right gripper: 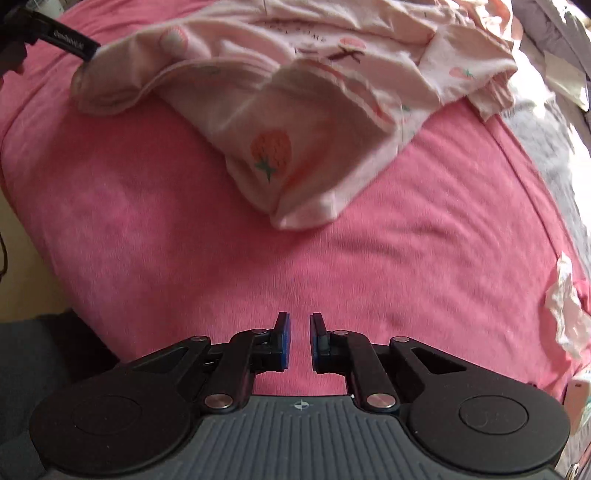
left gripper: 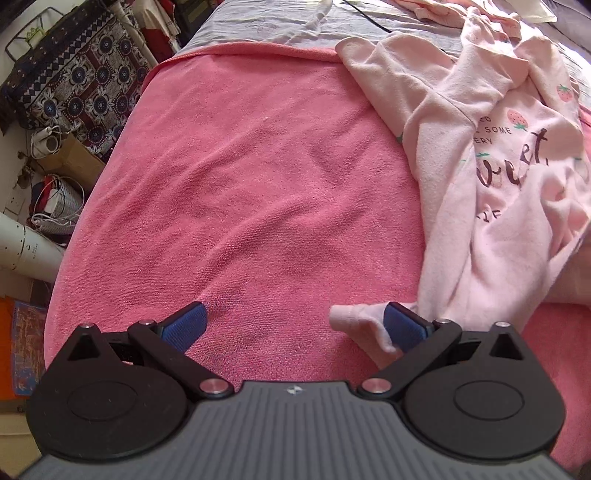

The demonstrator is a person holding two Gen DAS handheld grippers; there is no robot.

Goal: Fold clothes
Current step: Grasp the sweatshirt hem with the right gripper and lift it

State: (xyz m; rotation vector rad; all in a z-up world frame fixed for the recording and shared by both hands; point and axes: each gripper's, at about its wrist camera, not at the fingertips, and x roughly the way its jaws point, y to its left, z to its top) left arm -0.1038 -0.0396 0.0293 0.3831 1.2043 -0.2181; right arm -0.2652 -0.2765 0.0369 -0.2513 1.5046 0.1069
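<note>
A pale pink garment (left gripper: 498,166) with strawberry prints and dark lettering lies crumpled on the right of a pink towel (left gripper: 240,184) spread over the bed. One narrow end of it (left gripper: 354,325) rests against the inner side of my left gripper's right-hand pad. My left gripper (left gripper: 295,326) stands wide open just above the towel, its pads not pressing on the cloth. In the right wrist view the same garment (right gripper: 295,122) lies further ahead. My right gripper (right gripper: 300,341) hangs over bare towel (right gripper: 184,240), its pads almost together with nothing between them. A black finger (right gripper: 68,42) of the left gripper touches the garment's far-left edge.
Left of the bed stand a patterned cloth (left gripper: 74,81), a cardboard box (left gripper: 70,162), a tangle of cables (left gripper: 51,206) and a white cylinder (left gripper: 26,247). A grey sheet (left gripper: 258,26) shows beyond the towel. A crumpled pale cloth (right gripper: 565,314) lies at the towel's right edge.
</note>
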